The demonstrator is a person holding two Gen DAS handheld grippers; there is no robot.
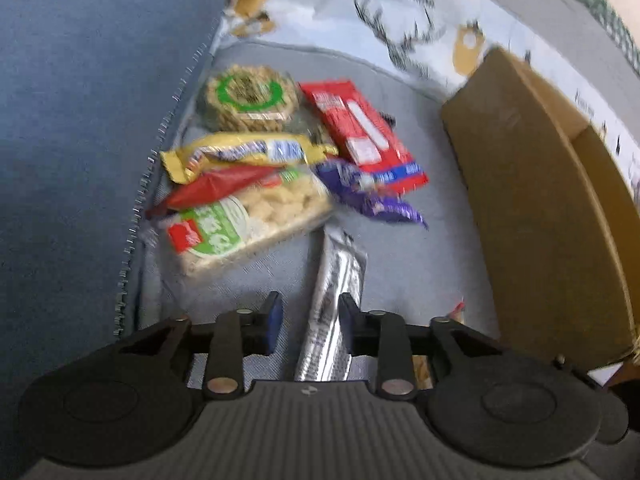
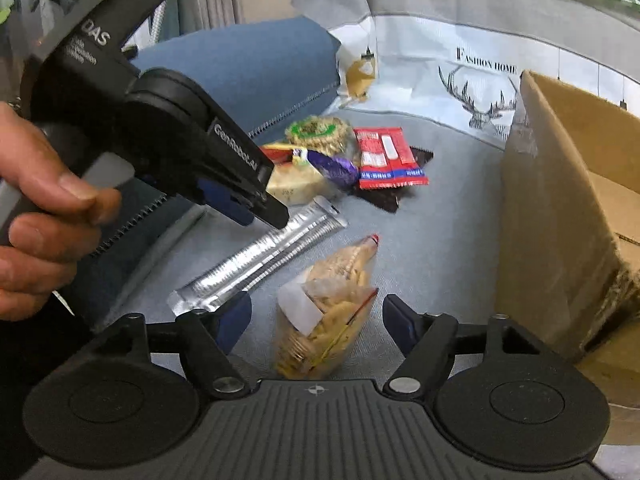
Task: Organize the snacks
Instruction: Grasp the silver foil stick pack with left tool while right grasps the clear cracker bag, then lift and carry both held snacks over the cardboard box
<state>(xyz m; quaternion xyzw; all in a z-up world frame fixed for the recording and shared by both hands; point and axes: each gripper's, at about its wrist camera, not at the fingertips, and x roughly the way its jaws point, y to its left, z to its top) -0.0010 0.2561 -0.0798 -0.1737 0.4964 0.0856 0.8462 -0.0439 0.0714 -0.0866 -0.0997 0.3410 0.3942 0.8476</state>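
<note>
One cardboard box [image 2: 560,216] stood open at the right on the grey cloth [image 2: 448,232], the biggest thing there. One blue cushion [image 1: 80,120] lay along the left. The snacks numbered about nine, though the far pile was blurred. Apart from the pile lay one long silver packet [image 2: 260,256] and one clear bag of yellowish crackers [image 2: 328,312]. In the pile were one clear pack of pale puffs with a green label [image 1: 248,216], one round biscuit pack with a green ring [image 1: 252,96], one flat red packet [image 1: 360,132], one yellow wrapper [image 1: 244,152], one red wrapper [image 1: 216,188], one purple wrapper [image 1: 368,196] and one dark wrapper [image 2: 384,196].

The left gripper [image 1: 308,316], held by a hand [image 2: 36,216], had its jaws partly apart over the silver packet; its right finger [image 1: 348,312] overlapped the packet, but whether it pressed could not be told. The right gripper [image 2: 316,316] had its jaws wide apart either side of the cracker bag, neither finger touching it.
</note>
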